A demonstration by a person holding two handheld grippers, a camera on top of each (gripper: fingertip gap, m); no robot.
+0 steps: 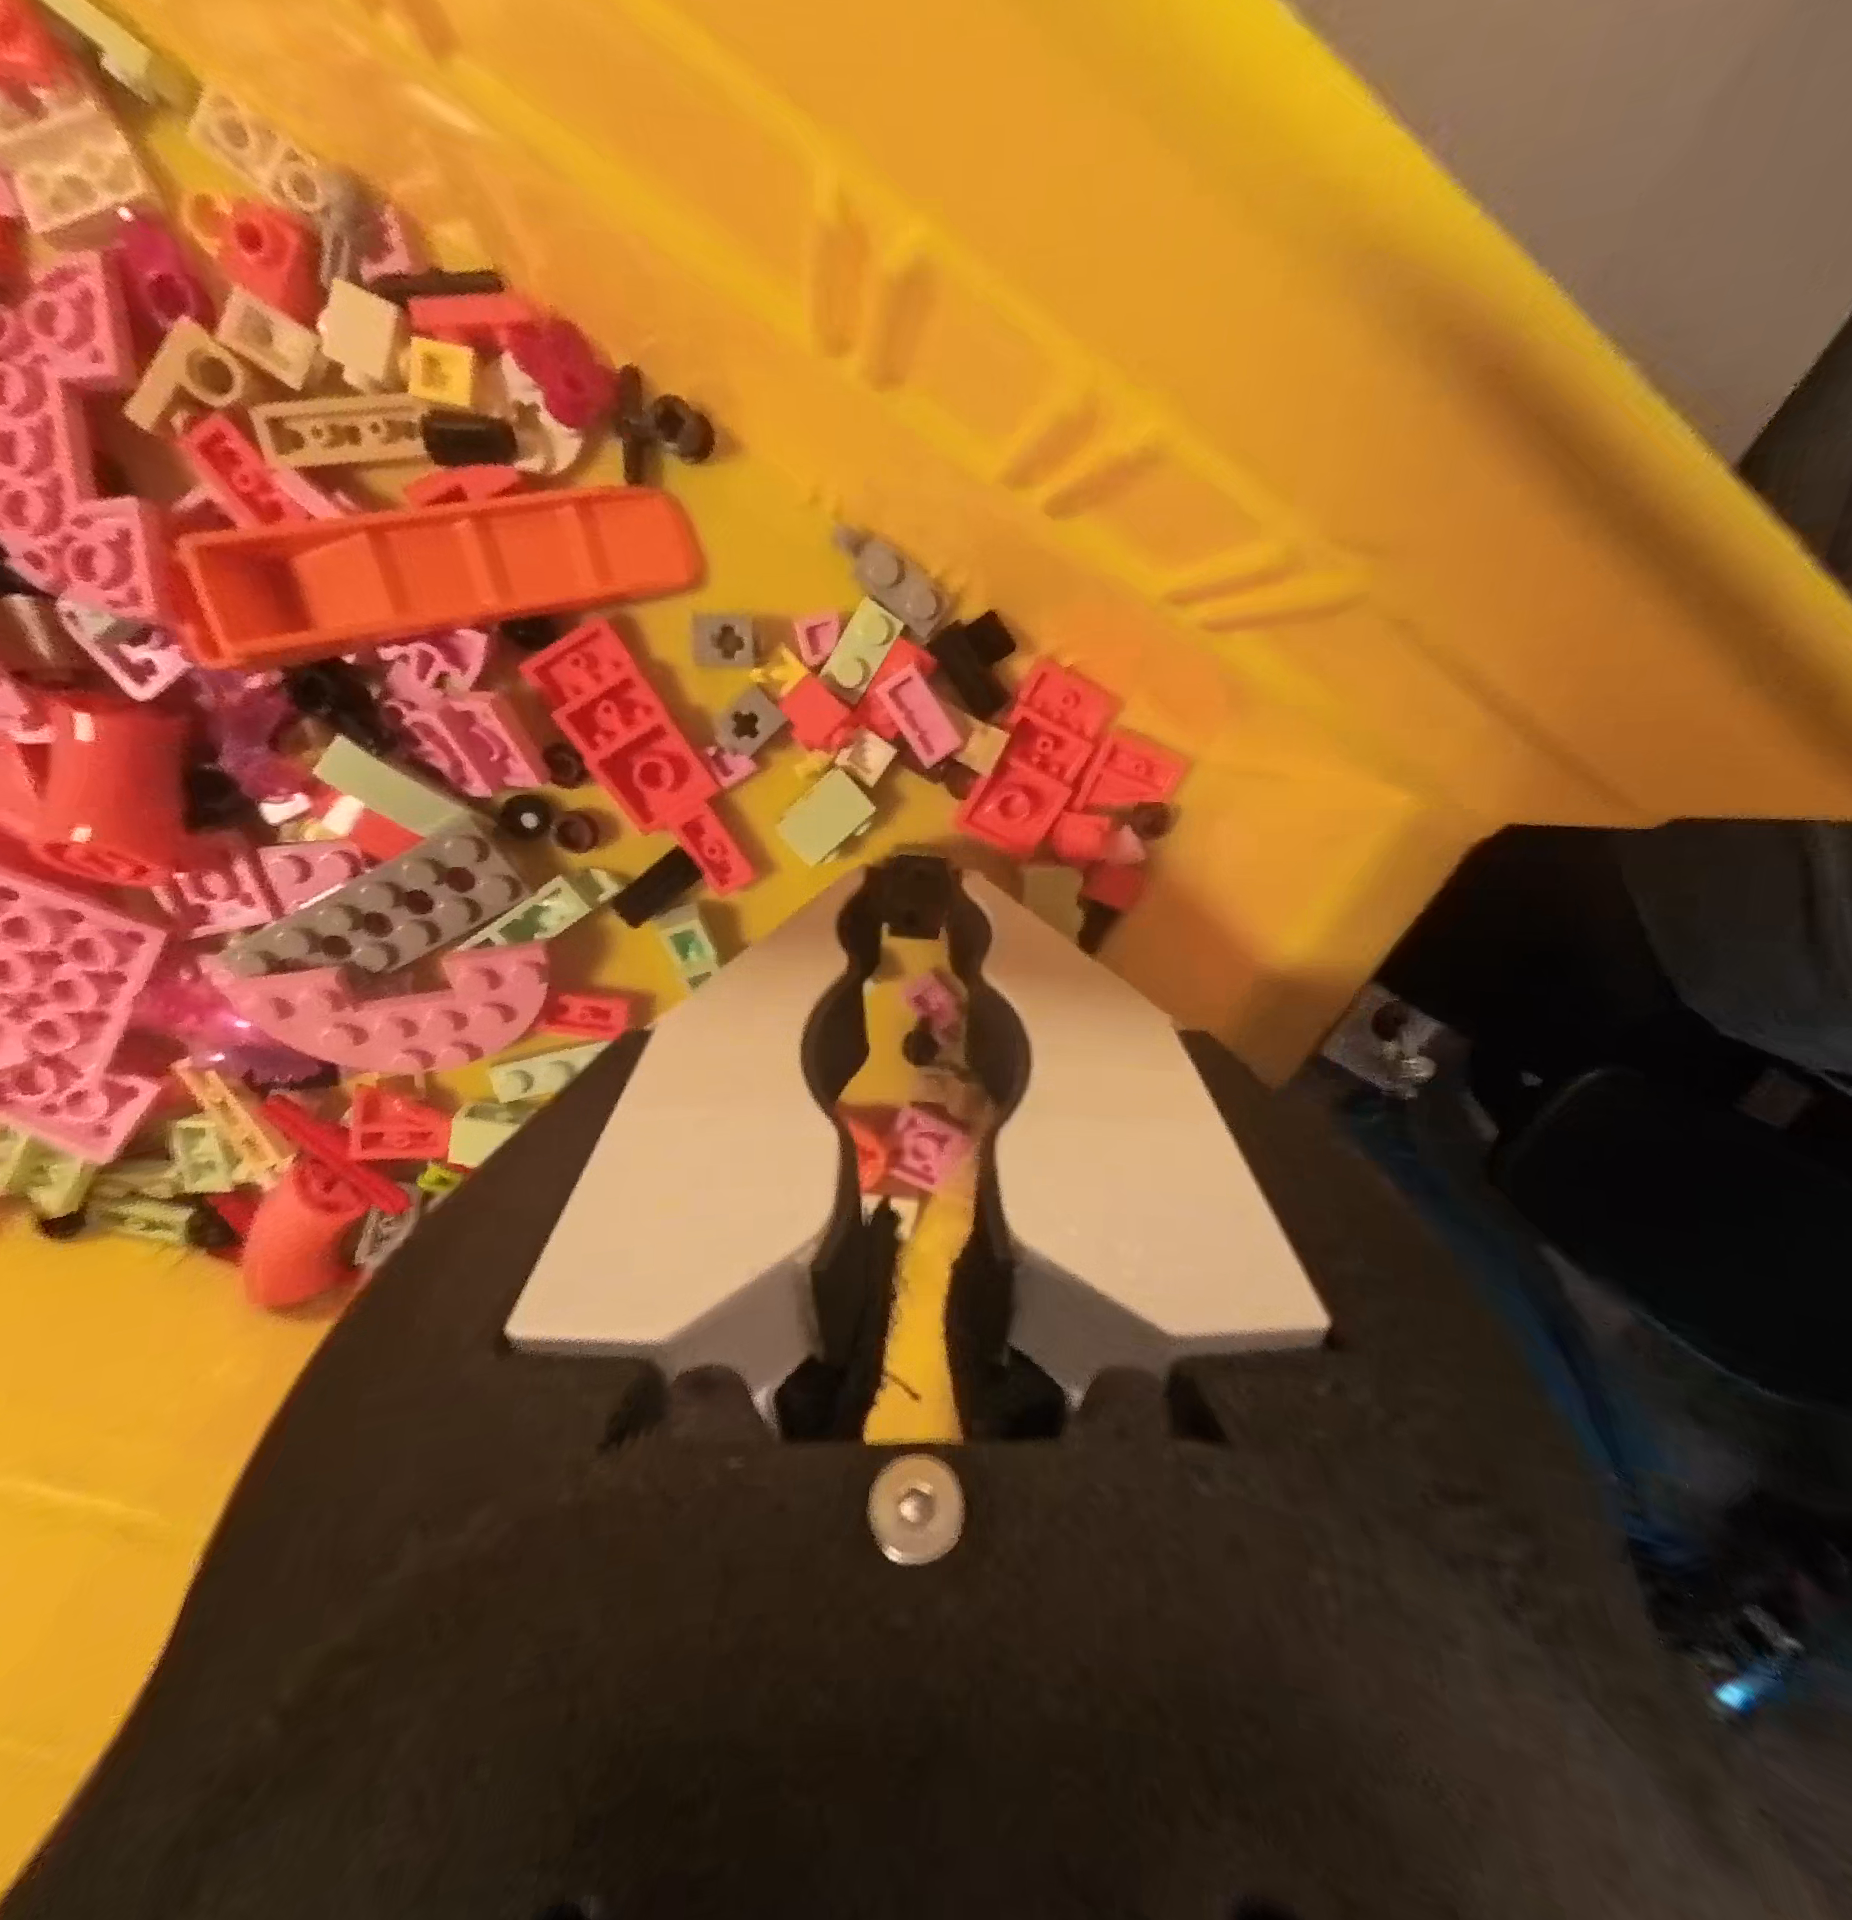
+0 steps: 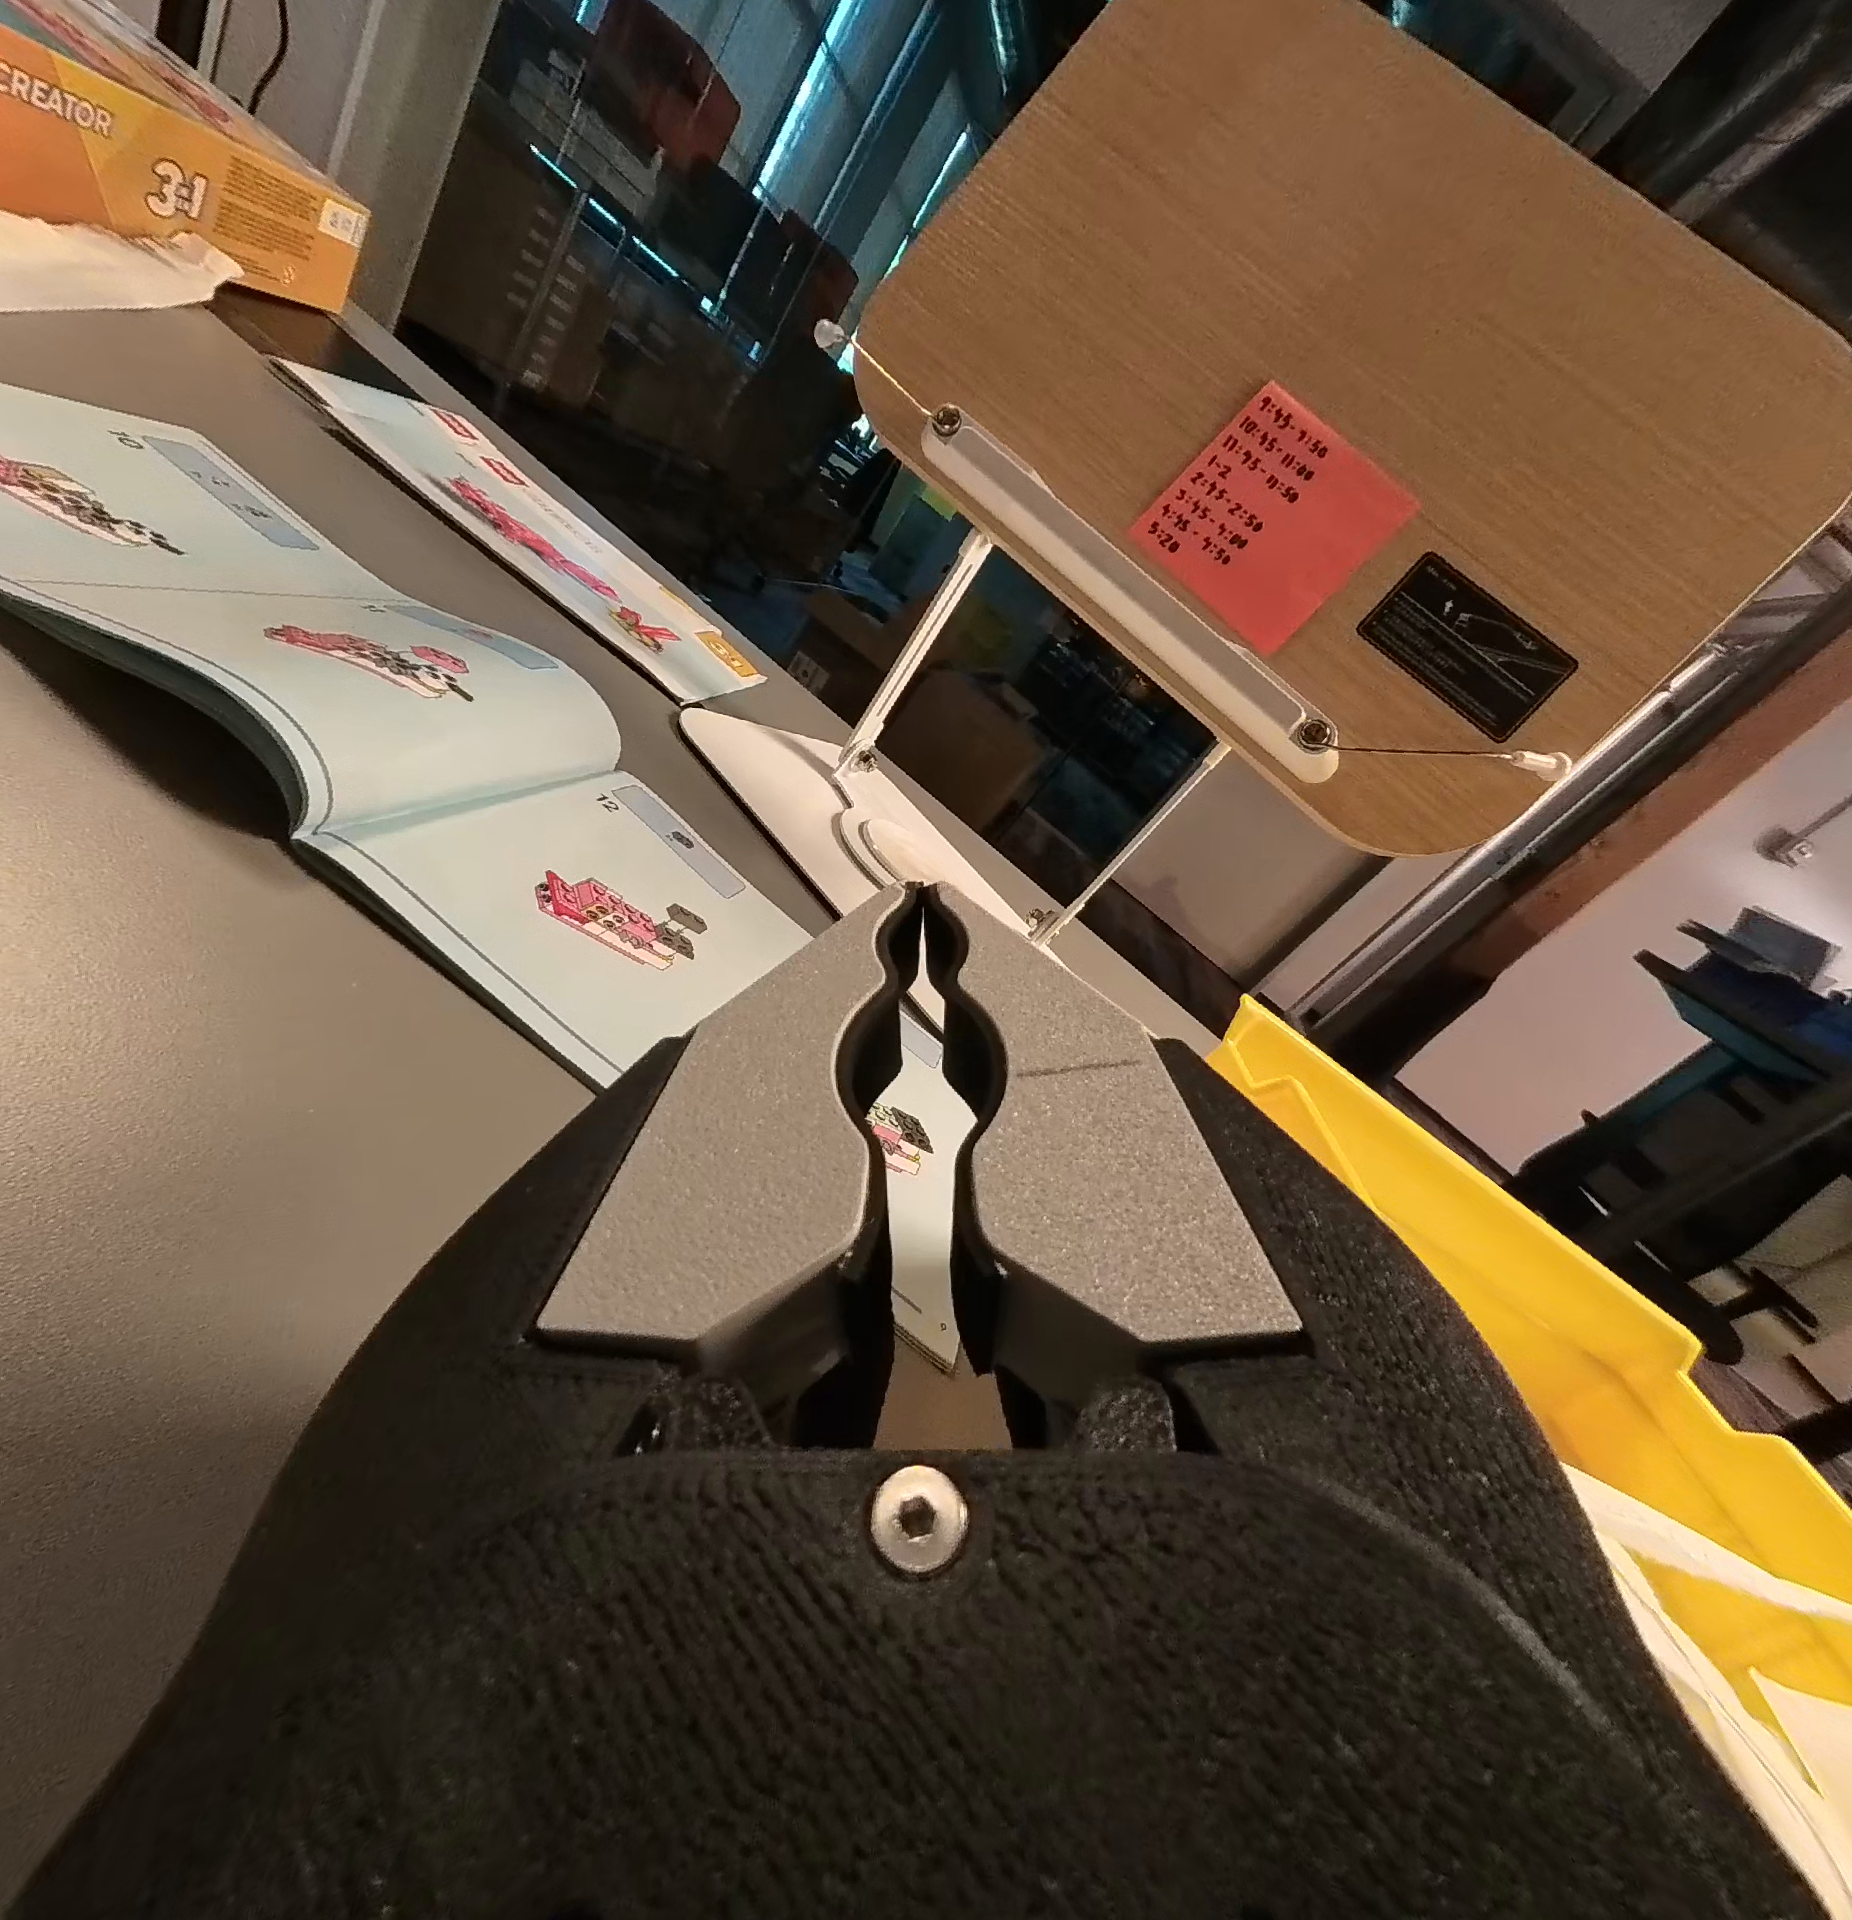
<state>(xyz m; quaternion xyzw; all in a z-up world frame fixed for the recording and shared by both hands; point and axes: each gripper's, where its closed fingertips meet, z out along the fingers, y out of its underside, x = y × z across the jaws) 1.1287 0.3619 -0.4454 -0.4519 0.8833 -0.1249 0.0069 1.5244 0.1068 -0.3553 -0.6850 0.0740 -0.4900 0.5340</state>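
Note:
My left gripper (image 1: 909, 906) reaches into a yellow bin (image 1: 1005, 312) and is shut on a small black brick (image 1: 909, 896), pinched at the fingertips just above the bin floor. Loose bricks lie around it: a red plate (image 1: 631, 727), a pale green piece (image 1: 826, 821) and a cluster of red plates (image 1: 1067, 758). My right gripper (image 2: 917, 896) is shut with nothing between its tips. It hovers over a dark table (image 2: 174, 1143), above the near corner of an open instruction booklet (image 2: 434, 790).
In the bin, a long orange piece (image 1: 434, 566) and a heap of pink, red and grey plates (image 1: 49, 935) lie to the left. On the table are a second booklet (image 2: 548, 520), an orange box (image 2: 174, 187), a wooden board on a white stand (image 2: 1369, 416) and the bin's rim (image 2: 1421, 1299). Across from one pair of fingers to the other is roughly 50 cm. To the red plate (image 1: 631, 727): left tips about 5 cm, right tips about 45 cm.

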